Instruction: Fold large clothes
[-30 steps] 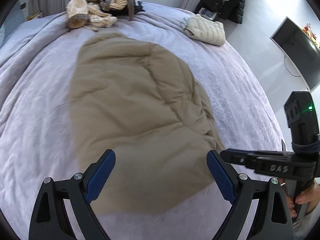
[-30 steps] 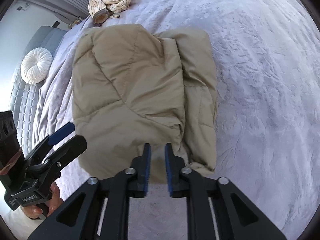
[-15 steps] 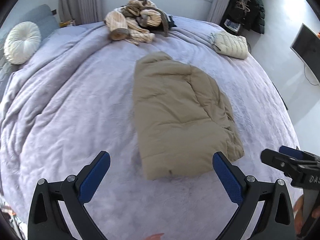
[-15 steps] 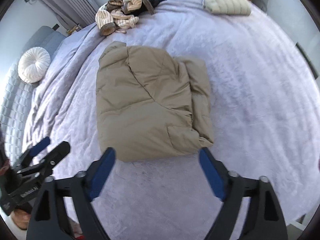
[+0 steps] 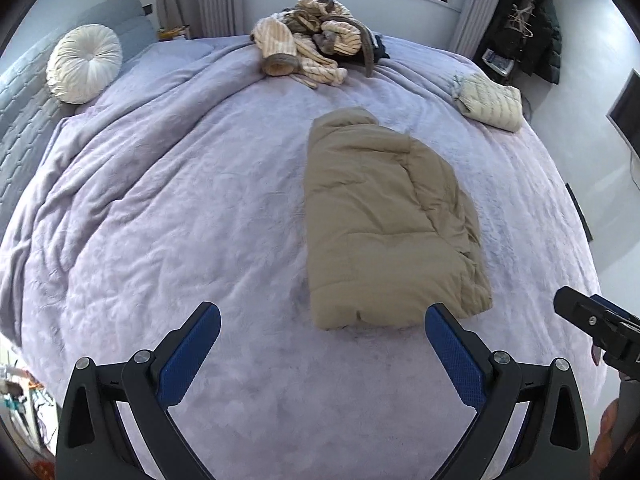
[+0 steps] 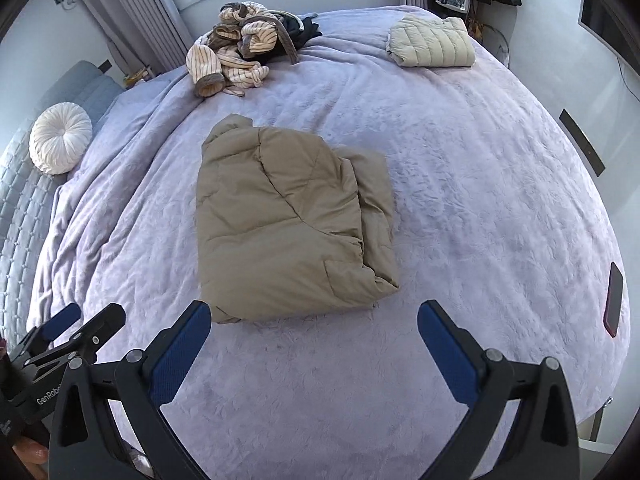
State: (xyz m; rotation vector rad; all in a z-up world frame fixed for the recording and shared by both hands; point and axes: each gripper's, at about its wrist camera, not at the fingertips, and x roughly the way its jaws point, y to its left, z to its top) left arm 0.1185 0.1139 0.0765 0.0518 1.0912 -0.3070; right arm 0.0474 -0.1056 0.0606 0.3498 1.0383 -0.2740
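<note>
Tan padded jacket (image 5: 384, 224) lies folded into a compact rectangle near the middle of the bed (image 5: 160, 240), on the lilac quilt. Right edge shows stacked layers, slightly ragged; near edge fairly square.

Left gripper (image 5: 322, 354): jaws spread wide, nothing between them, held above the quilt on the near side of the jacket, apart from it. Right gripper (image 6: 314, 350): jaws likewise spread wide, empty, also short of the jacket's near edge. Neither touches cloth.

Other items on the bed: a cream quilted jacket (image 6: 432, 42), already folded, at the far right corner; a tangled heap of striped clothes (image 6: 240, 50) at the far side, unfolded, with something dark beneath it. Round white cushion (image 5: 84, 63) against the headboard on the left. A dark phone-like object (image 6: 613, 300) lies at the right edge of the bed; cannot tell exactly what it is.

Judgement on step: the fold on the tan jacket looks finished, both grippers being free of it. This reads as the gap between garments.

Next move, as I judge it: either carry the tan bundle beside the cream one, which would need both grippers under the near edge so the layers do not slide open, or reach across for the striped heap and pull one piece clear. The heap is tangled; picking a single garment out will need care.
</note>
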